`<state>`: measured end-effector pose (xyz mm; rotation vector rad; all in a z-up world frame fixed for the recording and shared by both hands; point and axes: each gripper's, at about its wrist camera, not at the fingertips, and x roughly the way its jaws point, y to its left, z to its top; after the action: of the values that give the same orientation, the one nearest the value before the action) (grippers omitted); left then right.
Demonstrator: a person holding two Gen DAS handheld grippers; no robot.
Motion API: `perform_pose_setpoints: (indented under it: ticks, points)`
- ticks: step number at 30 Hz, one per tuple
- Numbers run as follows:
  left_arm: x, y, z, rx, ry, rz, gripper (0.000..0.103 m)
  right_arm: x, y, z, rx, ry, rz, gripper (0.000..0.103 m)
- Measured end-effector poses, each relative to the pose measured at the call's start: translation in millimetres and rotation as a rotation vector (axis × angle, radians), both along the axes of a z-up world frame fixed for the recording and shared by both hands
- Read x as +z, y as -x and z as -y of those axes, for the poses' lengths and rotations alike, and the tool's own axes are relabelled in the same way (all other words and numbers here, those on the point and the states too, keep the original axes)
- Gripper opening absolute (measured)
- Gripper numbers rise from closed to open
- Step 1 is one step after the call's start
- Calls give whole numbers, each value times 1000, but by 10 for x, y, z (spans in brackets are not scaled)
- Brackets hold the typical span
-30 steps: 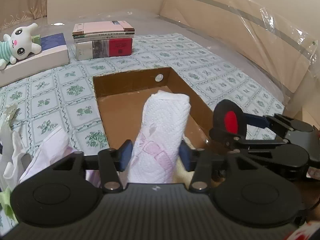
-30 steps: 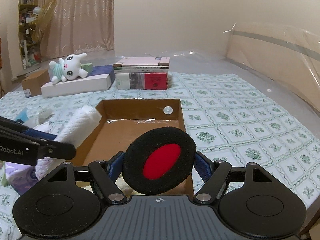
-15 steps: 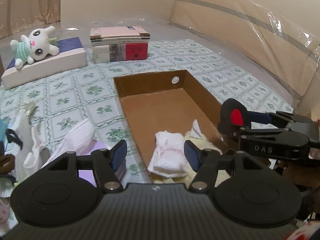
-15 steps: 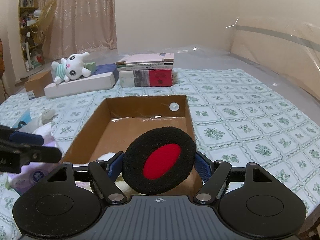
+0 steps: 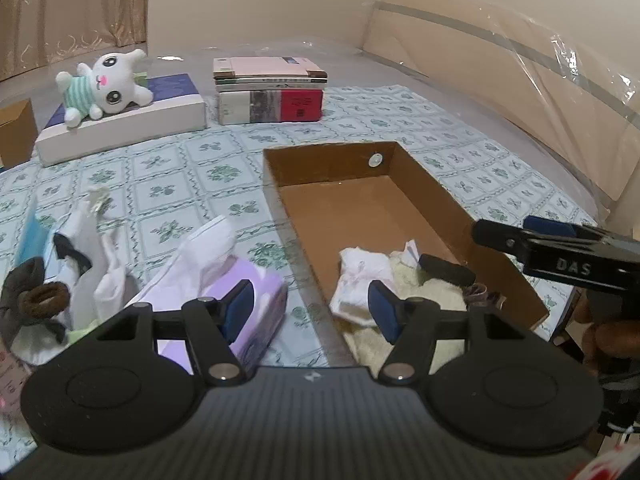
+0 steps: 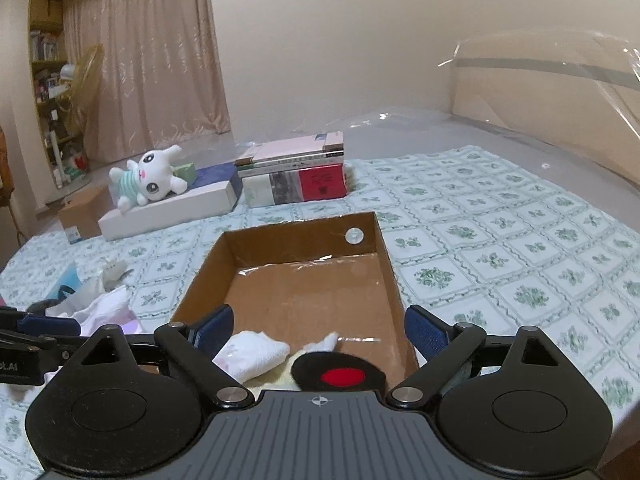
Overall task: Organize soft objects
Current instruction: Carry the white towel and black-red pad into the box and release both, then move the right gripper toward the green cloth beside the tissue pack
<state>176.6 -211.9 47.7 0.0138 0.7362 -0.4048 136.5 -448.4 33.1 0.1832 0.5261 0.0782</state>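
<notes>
Bedroom, patterned green-and-white sheet (image 6: 500, 232) spread over a plastic-wrapped mattress; items as follows.

Left gripper (image 5: 310, 312): jaws apart, holding nothing, hovering over the near left wall of the cardboard box (image 5: 440, 196).

Right gripper (image 6: 318, 330): jaws wide apart, holding nothing, poised above the near end of the box.

Box contents, all at the near end: one folded white cloth (image 5: 362, 276) with faint pink print; one black round pad with a red centre (image 6: 340, 372), lying flat just beside the cloth; one cream fluffy piece (image 5: 424, 300) underneath both. The far half of the box floor is bare cardboard, and a small white disc (image 6: 354, 235) is stuck on the far wall.

Left of the box, on the sheet: one purple tissue pack (image 5: 244, 300) with a tissue pulled up, just beside the box; further left, a loose pile of white socks (image 5: 100, 264), a brown hair tie (image 5: 44, 296) and a blue item, partly hidden.

Far side of the sheet: one stack of books (image 6: 294, 172); beside it a flat white box (image 6: 172, 206) carrying a white plush rabbit (image 6: 148, 178) in a striped top, lying on its side.

Background: beige curtain (image 6: 148, 60), bookshelf in the left corner.
</notes>
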Motion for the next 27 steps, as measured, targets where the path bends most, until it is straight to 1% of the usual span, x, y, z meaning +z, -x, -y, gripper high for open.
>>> perform_pose_setpoints:
  ticks: [6, 12, 20, 27]
  points:
    - [-2, 238, -324, 63, -6, 1, 60, 60, 308, -210, 18, -24, 6, 92]
    - [-38, 548, -800, 166, -24, 3, 60, 131, 577, -589, 83, -41, 19, 92]
    - [-108, 898, -1426, 277, -59, -2, 60, 119, 779, -1092, 155, -67, 7, 92]
    - [-122, 1094, -1804, 333, -57, 0, 60, 99, 857, -1469, 213, -54, -8, 92]
